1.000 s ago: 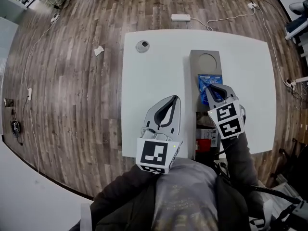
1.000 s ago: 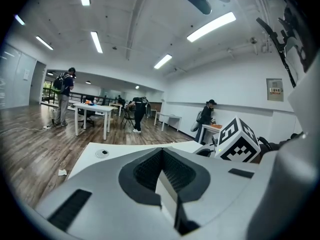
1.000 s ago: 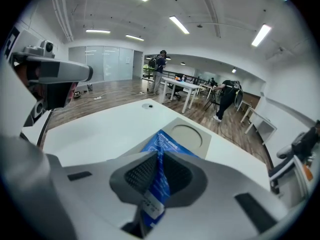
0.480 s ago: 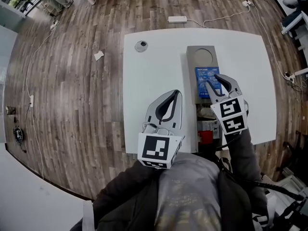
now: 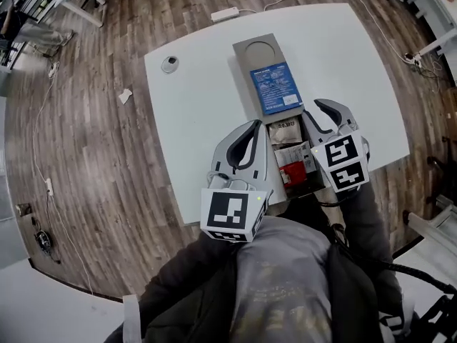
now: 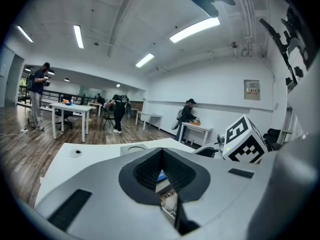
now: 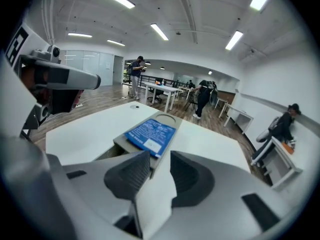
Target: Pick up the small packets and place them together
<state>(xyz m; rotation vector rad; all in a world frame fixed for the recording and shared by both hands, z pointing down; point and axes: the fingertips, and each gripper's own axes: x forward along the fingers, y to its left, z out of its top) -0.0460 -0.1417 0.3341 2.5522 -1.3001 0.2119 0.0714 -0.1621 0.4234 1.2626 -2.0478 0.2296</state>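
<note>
A blue packet (image 5: 275,88) lies flat on the middle of a long grey tray (image 5: 243,68), also visible ahead in the right gripper view (image 7: 151,133). In the tray's near compartment lie a pale packet (image 5: 288,129) and a red packet (image 5: 293,171). My right gripper (image 5: 327,113) hovers at the tray's right edge, just short of the blue packet, open with nothing between its fingers (image 7: 160,159). My left gripper (image 5: 255,127) is shut and empty at the tray's left side, beside the near compartment (image 6: 161,151).
The tray's far end has a round hollow (image 5: 260,50). A small round object (image 5: 170,64) sits near the table's far left corner. A power strip (image 5: 223,14) and a scrap of paper (image 5: 126,95) lie on the wooden floor. People and tables stand in the room behind.
My right gripper has opened, let go of the blue packet and drawn back toward me. The packet now lies on the tray. The left gripper holds its place.
</note>
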